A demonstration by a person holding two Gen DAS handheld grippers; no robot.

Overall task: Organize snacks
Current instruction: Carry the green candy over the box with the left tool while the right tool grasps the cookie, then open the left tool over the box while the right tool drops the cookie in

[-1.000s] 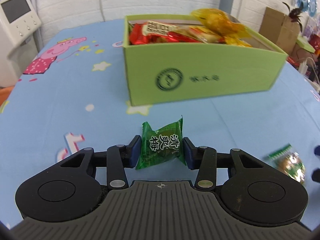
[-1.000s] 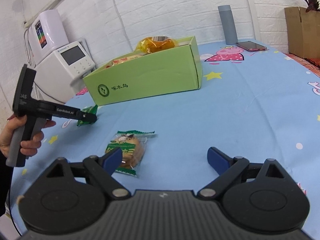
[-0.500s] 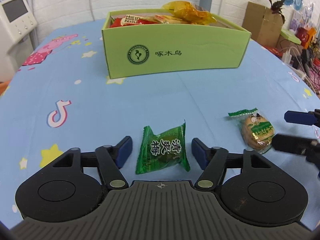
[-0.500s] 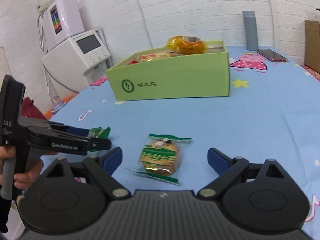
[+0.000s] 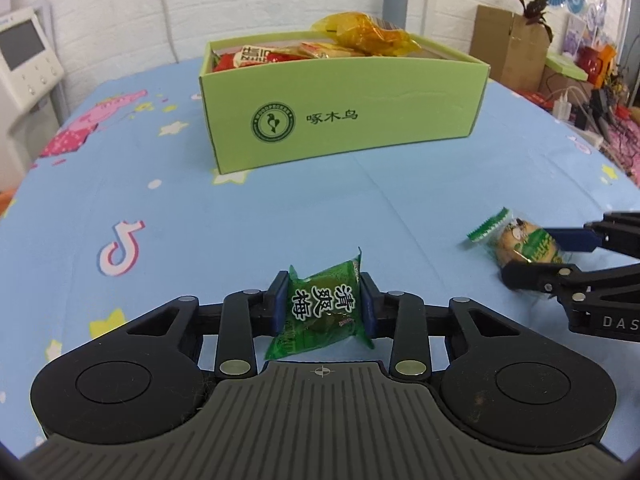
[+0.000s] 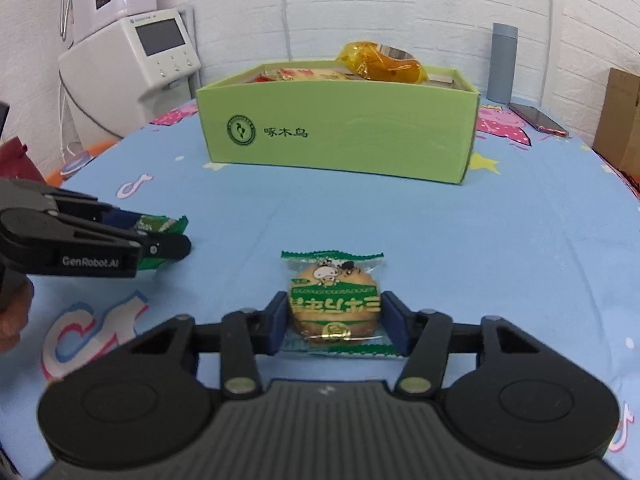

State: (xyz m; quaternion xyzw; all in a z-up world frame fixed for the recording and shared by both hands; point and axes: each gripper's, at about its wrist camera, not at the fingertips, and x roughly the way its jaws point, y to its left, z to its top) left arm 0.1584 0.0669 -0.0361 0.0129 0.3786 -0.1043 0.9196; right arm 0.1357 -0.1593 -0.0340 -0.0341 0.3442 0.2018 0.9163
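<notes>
Both grippers closed in the last half second: left gripper (image 5: 323, 304) was spread wide around the green plum candy packet (image 5: 320, 310), now its blue pads press on both sides of the wrapper, which is pinched and crumpled between them. Same on the other side: right gripper (image 6: 335, 322) was open around the round biscuit packet (image 6: 334, 307), now its pads touch the biscuit's left and right edges. Can't tell if either packet is off the desk (image 5: 360, 208) yet; both sit low against the blue cloth, biscuit wrapper's lower seam looks flat on it. Left wrist view also shows the right gripper's fingers above and below the biscuit, consistent with a grip. Green box (image 5: 344, 108) sits further back on the desk, well apart from both packets, already holding red, yellow and orange wrappers, orange bag (image 5: 364, 34) piled above the rim. My read: both grasps done, these two look like the last loose snacks in view, next is lift and carry to the box. Risks: candy wrapper is slippery film held by its puffed body, may squirm out; box is fairly full, so drop toward the emptier end. Two grippers converging on one box, so stagger them.
</notes>
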